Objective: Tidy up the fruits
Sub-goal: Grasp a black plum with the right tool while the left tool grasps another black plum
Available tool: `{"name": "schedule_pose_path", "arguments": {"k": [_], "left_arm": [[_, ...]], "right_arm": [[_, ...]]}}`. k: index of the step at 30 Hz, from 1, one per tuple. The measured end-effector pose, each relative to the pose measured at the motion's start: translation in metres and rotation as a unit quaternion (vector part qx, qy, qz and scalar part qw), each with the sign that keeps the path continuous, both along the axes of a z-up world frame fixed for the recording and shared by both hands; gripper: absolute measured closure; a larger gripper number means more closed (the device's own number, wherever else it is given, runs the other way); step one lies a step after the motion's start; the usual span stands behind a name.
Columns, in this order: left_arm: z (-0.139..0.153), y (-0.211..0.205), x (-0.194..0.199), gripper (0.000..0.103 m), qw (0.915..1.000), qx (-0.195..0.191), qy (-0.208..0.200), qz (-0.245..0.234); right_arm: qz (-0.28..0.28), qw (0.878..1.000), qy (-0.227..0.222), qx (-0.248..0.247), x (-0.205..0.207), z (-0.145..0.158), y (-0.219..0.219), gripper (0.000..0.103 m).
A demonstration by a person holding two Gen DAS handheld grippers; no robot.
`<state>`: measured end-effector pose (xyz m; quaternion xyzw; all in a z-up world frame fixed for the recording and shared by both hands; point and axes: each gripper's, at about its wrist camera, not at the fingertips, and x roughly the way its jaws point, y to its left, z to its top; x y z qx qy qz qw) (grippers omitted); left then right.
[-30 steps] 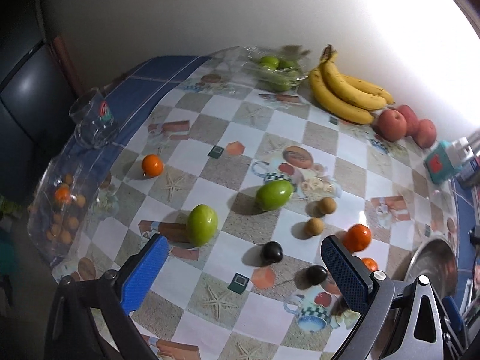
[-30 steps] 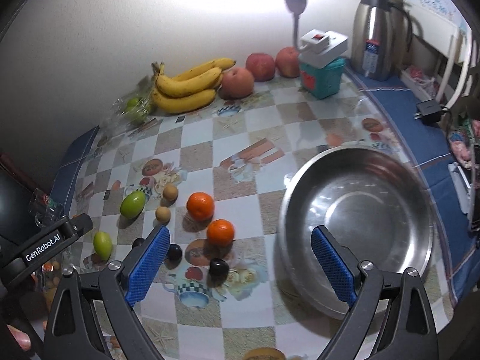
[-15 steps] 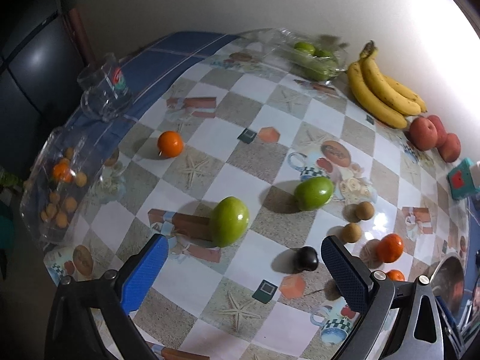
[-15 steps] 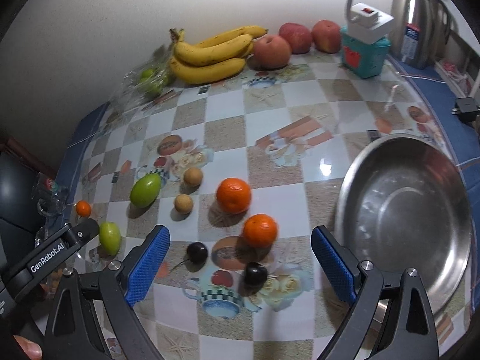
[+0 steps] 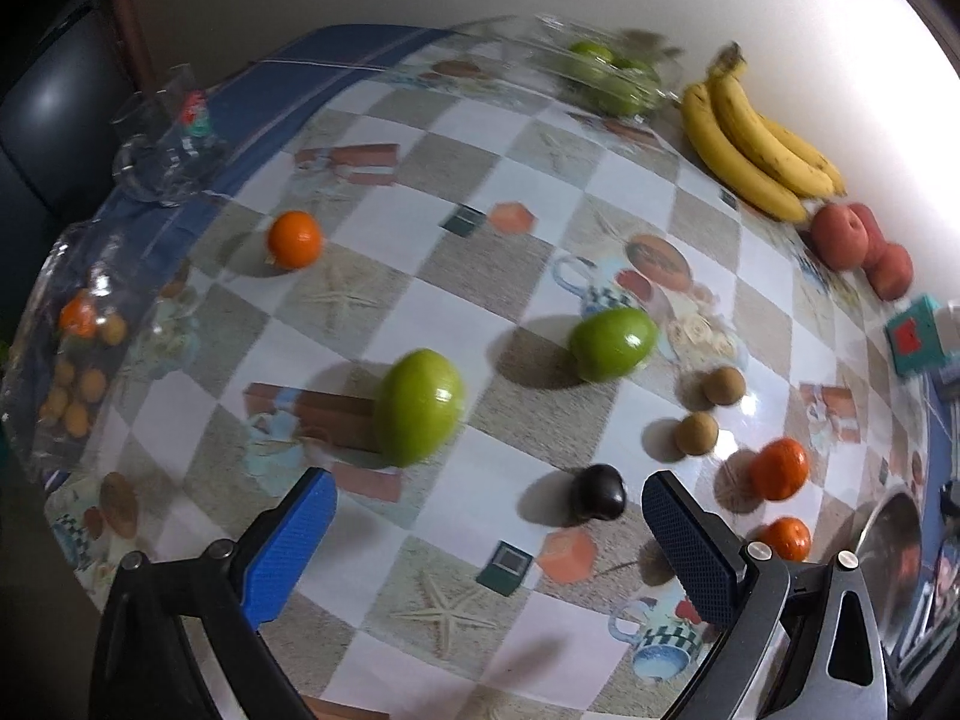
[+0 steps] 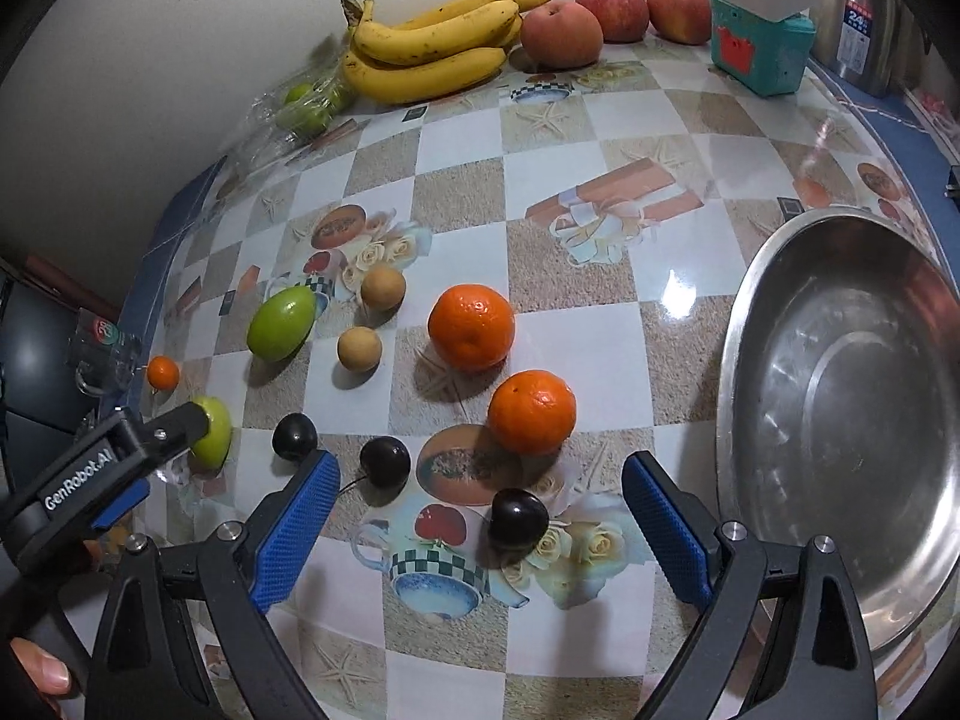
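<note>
We log loose fruit on checkered table (image 6: 600,348), left to right: 3 oranges (image 6: 471,327), 2 green mangoes (image 6: 281,322), 3 dark plums (image 6: 518,520), 2 brown longans (image 6: 359,348). Steel bowl (image 6: 840,420) at right, empty. Left gripper (image 5: 486,531) released, holding nothing, over table; right gripper (image 6: 477,507) released, straddling a plum.

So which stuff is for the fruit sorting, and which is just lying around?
For the job: oranges, green fruits, dark cherries, small brown fruits, metal bowl.
Just lying about: teal box, steel flask, glass cup.
</note>
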<state>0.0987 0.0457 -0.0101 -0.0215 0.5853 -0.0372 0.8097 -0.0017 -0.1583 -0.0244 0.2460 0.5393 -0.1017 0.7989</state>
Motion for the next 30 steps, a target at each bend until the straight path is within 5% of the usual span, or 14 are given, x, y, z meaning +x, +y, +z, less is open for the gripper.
{"name": "schedule_pose_path", "arguments": {"k": [5,8,22,30], "left_arm": [[-0.006,-0.015,-0.001,0.0,0.9994,0.013,0.003,-0.033],[-0.008,-0.019,0.0,0.0,0.9988,0.016,0.002,-0.045],[-0.029,-0.038,0.008,0.004,0.9953,0.009,0.028,-0.093],[-0.038,-0.044,0.012,0.046,0.9943,-0.01,0.046,-0.096]], "right_arm": [[0.001,1.0,0.01,-0.015,-0.006,-0.004,0.002,0.009],[0.005,1.0,0.02,-0.02,-0.007,-0.008,0.004,0.025],[0.011,0.998,0.064,-0.016,-0.007,-0.034,0.007,0.047],[0.012,0.998,0.063,-0.013,-0.009,-0.033,0.007,0.063]]}}
